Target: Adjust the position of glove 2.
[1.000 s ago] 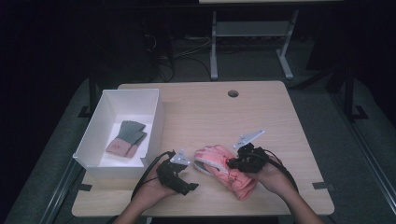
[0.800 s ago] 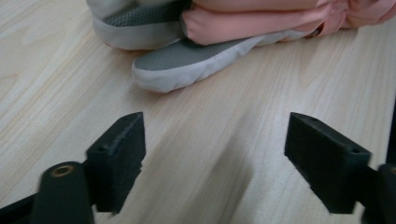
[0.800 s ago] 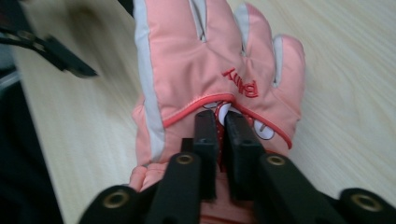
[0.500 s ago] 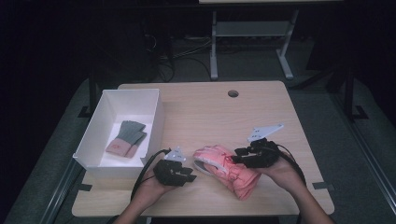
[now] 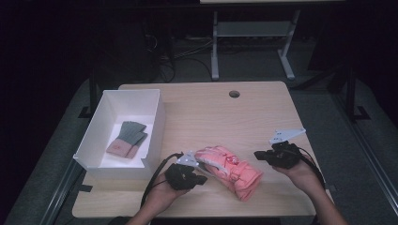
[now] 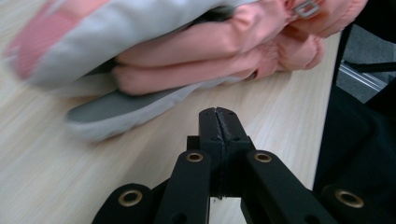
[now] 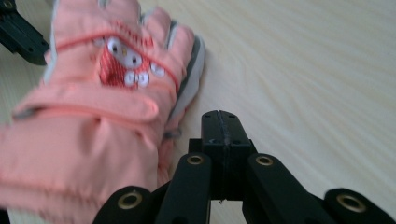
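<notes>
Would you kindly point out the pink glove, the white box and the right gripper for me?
pink glove (image 5: 232,171), high view, on its padded back.
white box (image 5: 157,126), high view, on its right wall.
right gripper (image 7: 221,122), right gripper view, at its closed jaw tips.

Both the left gripper (image 6: 218,112) and right gripper (image 7: 222,114) have just closed, fingers empty.

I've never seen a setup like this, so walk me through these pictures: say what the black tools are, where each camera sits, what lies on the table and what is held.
A person holds a black two-jaw tool in each hand: the left gripper and the right gripper. One camera looks down from above; one rides on each gripper, looking along its jaws. On the wooden table lie pink gloves, stacked, between the grippers, and a white box holding another pair of gloves. Both grippers' jaws are shut with nothing between them.
</notes>
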`<state>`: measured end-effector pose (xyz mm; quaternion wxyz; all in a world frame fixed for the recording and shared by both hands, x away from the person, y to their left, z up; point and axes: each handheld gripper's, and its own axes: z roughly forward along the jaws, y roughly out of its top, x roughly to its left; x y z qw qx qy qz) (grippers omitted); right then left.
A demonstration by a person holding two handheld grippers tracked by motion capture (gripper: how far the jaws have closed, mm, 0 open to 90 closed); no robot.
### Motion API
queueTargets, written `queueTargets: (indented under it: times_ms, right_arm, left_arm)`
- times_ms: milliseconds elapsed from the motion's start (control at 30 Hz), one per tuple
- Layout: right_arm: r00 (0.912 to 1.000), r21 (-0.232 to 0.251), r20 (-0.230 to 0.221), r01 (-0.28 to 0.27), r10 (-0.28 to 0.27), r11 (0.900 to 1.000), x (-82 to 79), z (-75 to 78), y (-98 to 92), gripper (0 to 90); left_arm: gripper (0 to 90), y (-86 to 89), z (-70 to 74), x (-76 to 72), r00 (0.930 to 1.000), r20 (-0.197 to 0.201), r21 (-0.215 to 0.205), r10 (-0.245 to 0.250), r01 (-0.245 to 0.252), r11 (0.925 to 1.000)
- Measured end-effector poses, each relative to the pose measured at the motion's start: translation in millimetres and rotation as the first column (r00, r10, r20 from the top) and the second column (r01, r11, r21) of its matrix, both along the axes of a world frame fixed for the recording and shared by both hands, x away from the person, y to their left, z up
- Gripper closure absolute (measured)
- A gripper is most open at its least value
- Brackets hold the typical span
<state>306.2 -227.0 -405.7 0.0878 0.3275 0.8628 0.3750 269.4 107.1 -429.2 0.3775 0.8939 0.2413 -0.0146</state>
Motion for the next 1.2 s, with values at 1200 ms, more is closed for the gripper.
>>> queueTargets:
  times_ms: [1200]
  right_arm:
    - [0.9717,-0.032,-0.130,-0.203,0.197,0.979,-29.1,-44.6,29.3,90.0]
  left_arm:
    - [89.7,-29.9,-7.0,48.3,0.9999,-0.011,0.051,0.004,-0.004,0.9987]
